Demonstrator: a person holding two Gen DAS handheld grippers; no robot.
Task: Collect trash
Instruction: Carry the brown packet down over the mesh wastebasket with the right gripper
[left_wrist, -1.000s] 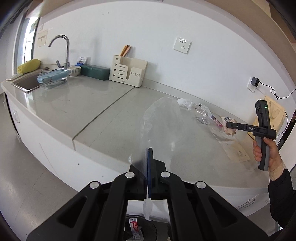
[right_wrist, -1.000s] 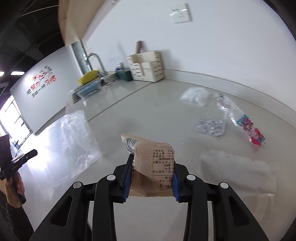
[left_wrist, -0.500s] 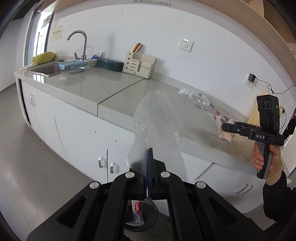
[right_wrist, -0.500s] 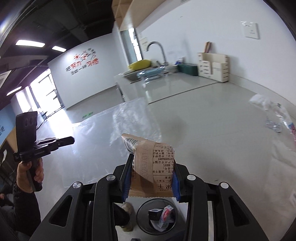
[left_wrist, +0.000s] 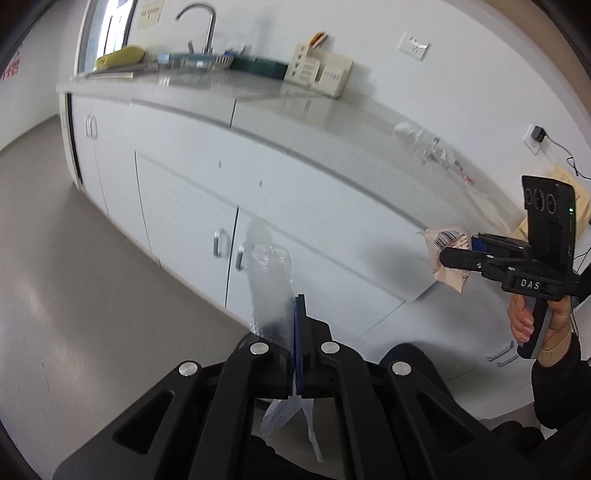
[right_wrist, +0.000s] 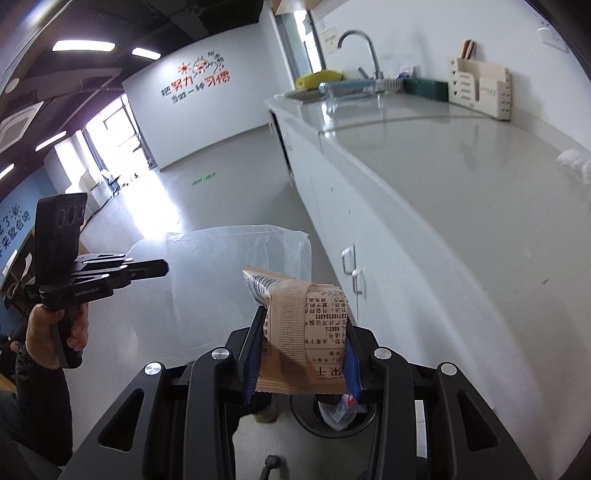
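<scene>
Left wrist view first: the left hand-held gripper (left_wrist: 297, 343) is seen clamped tight on a clear plastic bag (left_wrist: 271, 284), whose crumpled length runs up and away from the closed jaws, with a tail hanging below them. Off to the right, the right hand-held gripper (left_wrist: 452, 254) is carried by a hand (left_wrist: 532, 321), and a tan snack wrapper (left_wrist: 447, 254) is pinched at its tips. More clear litter (left_wrist: 432, 147) is left lying on the bench (left_wrist: 332, 125), blurred and well apart from both tools. No bin is shown here.

Right wrist view next: the snack wrapper (right_wrist: 306, 339) is held between the blue pads of the right hand-held gripper (right_wrist: 301, 350), the jaws set narrow around it, its long axis running forward from the tips. Directly below and just behind those tips, a round black trash bin (right_wrist: 332, 417) is revealed, with small packets already inside. That is the relation on which the coming drop is judged to turn: the wrapper sits almost over the opening, and the right hand is the nearer one. The left hand-held gripper (right_wrist: 162, 267) is seen off to the left with the clear plastic bag (right_wrist: 240, 266) spread beside it, farther from the bin.
</scene>
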